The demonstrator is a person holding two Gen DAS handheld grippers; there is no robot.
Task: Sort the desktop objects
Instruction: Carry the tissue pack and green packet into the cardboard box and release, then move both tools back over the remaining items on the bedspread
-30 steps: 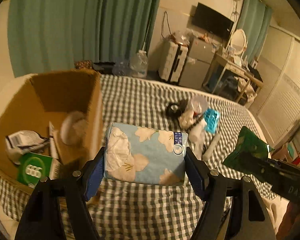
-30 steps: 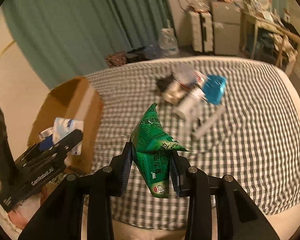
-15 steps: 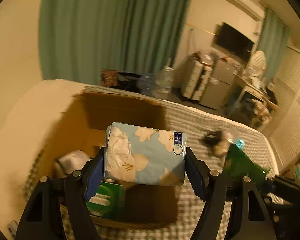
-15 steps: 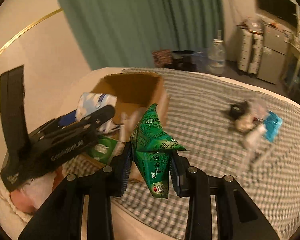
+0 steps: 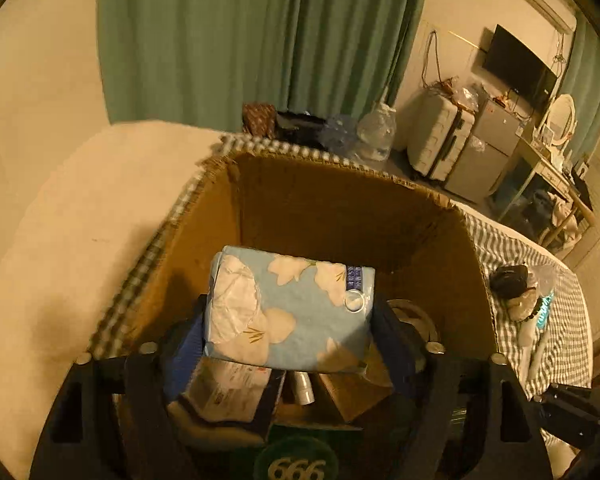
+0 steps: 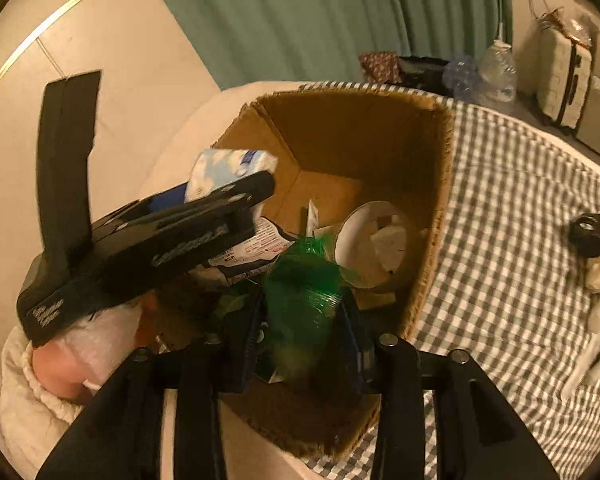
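- Box (image 5: 340, 208) is the landmark; it sits open-topped on the checked cloth (image 6: 512, 216), already part full with a white cup (image 6: 374, 240), printed packets and a green carton marked 666 (image 5: 296, 466).
- Left gripper (image 5: 290, 328) hangs over the box mouth, jaws clenched on a blue tissue pack (image 5: 288, 312) with white flowers; the pack lies level, above the items at the near end of the box.
- Right gripper (image 6: 300, 320) hangs above the near rim of the box, jaws clamped on a green packet (image 6: 304, 292); the packet is blurred, so its exact tilt cannot be told.
- Step in hand, as I judge it: dropping both items into the box; the pack and packet look well inside the walls, so opening the jaws should be enough.
- Doing it well: lower the tissue pack a little before letting go so it settles flat rather than tipping off the heap; release the packet toward the open floor at the far side of the box, clear of the cup; keep the two grippers from knocking each other, since they are close above the same end.
- More things (image 6: 592, 248) lie on the cloth well right of the box, waiting their turn.
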